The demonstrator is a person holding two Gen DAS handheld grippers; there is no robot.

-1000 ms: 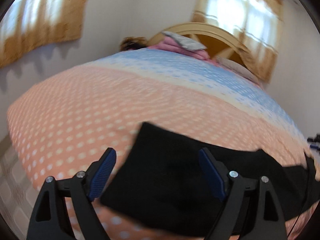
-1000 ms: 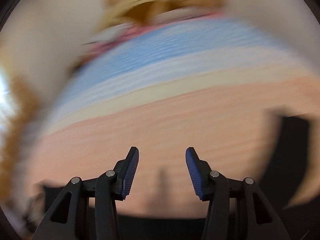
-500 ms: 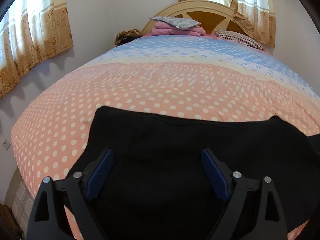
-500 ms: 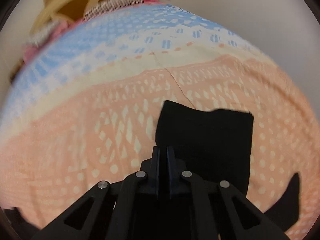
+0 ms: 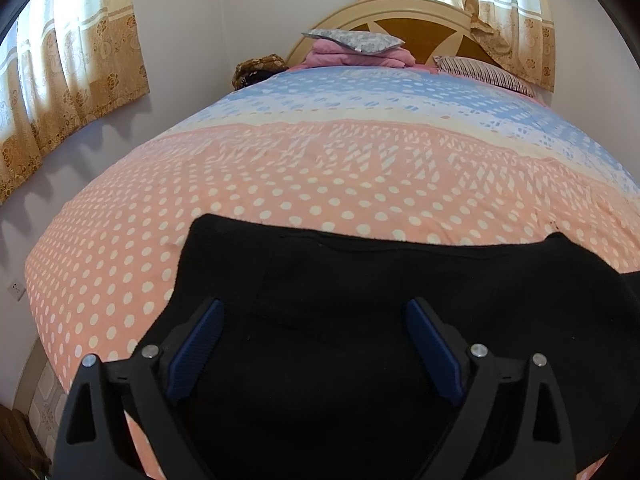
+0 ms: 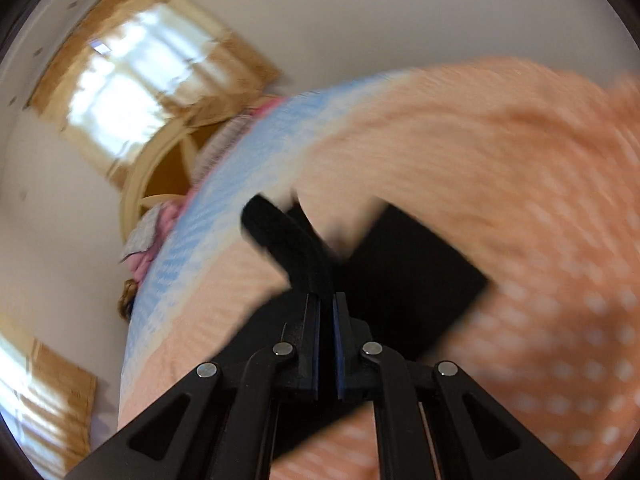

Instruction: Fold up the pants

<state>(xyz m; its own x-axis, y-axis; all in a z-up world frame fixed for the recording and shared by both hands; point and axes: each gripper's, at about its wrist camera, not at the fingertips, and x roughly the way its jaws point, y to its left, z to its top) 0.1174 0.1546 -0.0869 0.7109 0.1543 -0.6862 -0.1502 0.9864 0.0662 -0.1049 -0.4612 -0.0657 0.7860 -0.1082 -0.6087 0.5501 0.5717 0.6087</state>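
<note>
**Black pants on the polka-dot bed, one gripper clamped, the other spread wide**

So the black pants (image 5: pixel 360 300) were lying flat on the near end of the bed (image 5: pixel 320 184), on the orange part of the cover with the white dots. In the left wrist view they filled most of the lower frame, with one edge running straight across the bed.

The left gripper (image 5: pixel 316 340) hung right over the fabric with its jaws wide apart and opening further. The pants were under and between the blue pads (image 5: pixel 196 344), but the pads weren't pressing on anything, so no grip there.

The right gripper (image 6: pixel 326 320) was the opposite: jaws squeezed together on a bit of the pants (image 6: pixel 288 240), with a black strip of cloth curling out past the tips. That view was tilted and pretty blurry, so I couldn't tell which part of the pants it had. More black fabric lay just behind it on the cover.

Farther back were the headboard (image 5: pixel 420 20), a pink folded pile (image 5: pixel 360 54) with a grey pillow (image 5: pixel 352 38) on top, and curtains (image 5: pixel 72 72) on the wall.
</note>
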